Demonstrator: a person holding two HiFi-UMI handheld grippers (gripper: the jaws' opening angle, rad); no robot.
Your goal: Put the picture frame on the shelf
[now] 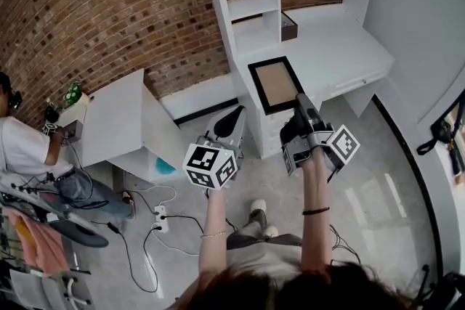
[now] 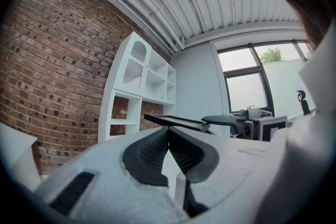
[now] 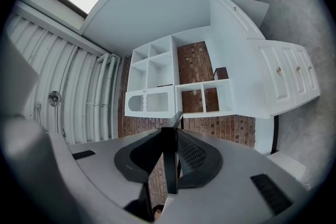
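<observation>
Right gripper [image 3: 170, 136] pinches the near rim of the black-edged, tan-centred rectangular picture frame [image 1: 276, 83], probably stiff, light and breakable; left gripper [image 2: 168, 132] is pressed together, empty.

no readable text, numbers or brands, only black-and-white square marker patterns, on left gripper [image 1: 234, 114] cube, right gripper [image 1: 300, 99] cube

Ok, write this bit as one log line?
right gripper: shut on picture frame | left gripper: shut, empty | shelf: no frame yet
</observation>
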